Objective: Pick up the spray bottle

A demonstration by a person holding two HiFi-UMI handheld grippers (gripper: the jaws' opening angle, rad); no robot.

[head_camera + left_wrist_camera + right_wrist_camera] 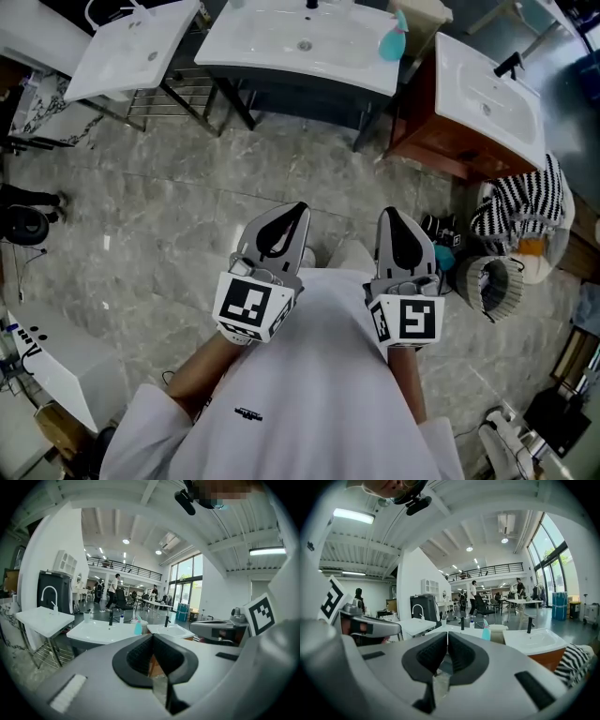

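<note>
The teal spray bottle (pixel 392 42) stands at the right edge of the middle white sink (pixel 253 42), well ahead of you. Your left gripper (pixel 291 217) and right gripper (pixel 394 225) hang side by side above the grey floor (pixel 178 216), both with jaws pressed together and nothing between them.

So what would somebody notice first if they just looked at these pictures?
Probably the left gripper and the right gripper, side by side in the middle of the head view, both shut and empty. Then the big white sink at the top middle, with a blue-green spray bottle at its right edge. A striped cloth lies at the far right.
</note>
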